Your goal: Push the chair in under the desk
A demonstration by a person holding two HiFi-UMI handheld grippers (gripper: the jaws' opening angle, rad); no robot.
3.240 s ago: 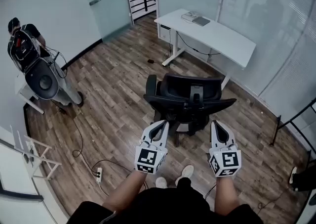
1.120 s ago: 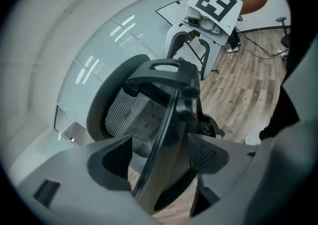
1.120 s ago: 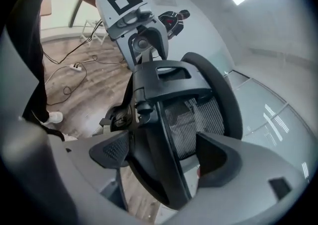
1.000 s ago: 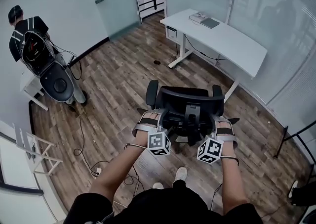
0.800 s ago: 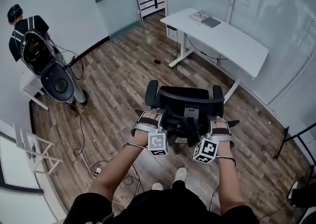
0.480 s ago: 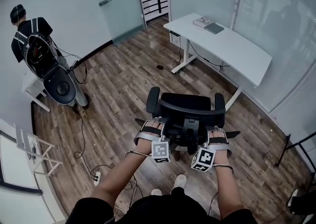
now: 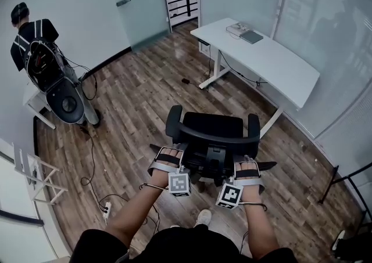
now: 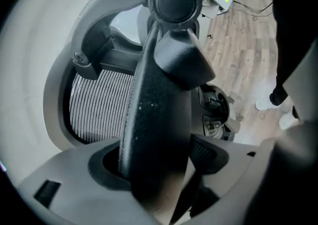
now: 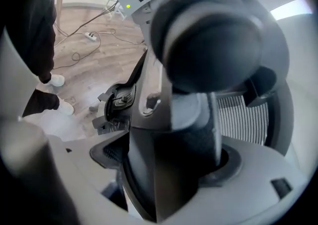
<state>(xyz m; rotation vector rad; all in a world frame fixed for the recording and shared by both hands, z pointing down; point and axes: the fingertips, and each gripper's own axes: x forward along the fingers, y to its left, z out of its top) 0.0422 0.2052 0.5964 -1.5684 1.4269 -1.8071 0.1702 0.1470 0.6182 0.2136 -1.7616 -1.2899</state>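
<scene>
A black mesh-backed office chair (image 7: pixel 212 134) stands on the wood floor with its back toward me. The white desk (image 7: pixel 261 53) lies beyond it against the glass wall, a stretch of floor between them. My left gripper (image 7: pixel 174 169) is shut on the left edge of the chair's back, and its own view shows a black frame bar (image 8: pixel 159 134) filling the jaws. At the back's right edge my right gripper (image 7: pixel 235 179) clamps a thick black part (image 9: pixel 174 154). The fingertips are hidden in the head view.
A person with a backpack (image 7: pixel 32 41) stands at the far left beside a round grey machine (image 7: pixel 67 102). A cable and power strip (image 7: pixel 104 209) lie on the floor at left. A notebook and pad (image 7: pixel 247 34) sit on the desk. A black stand (image 7: pixel 343 183) is at right.
About three seconds ago both grippers hung free behind the chair; since a second ago they hold its back. The chair and grippers have slid slightly lower and leftward in the view.
</scene>
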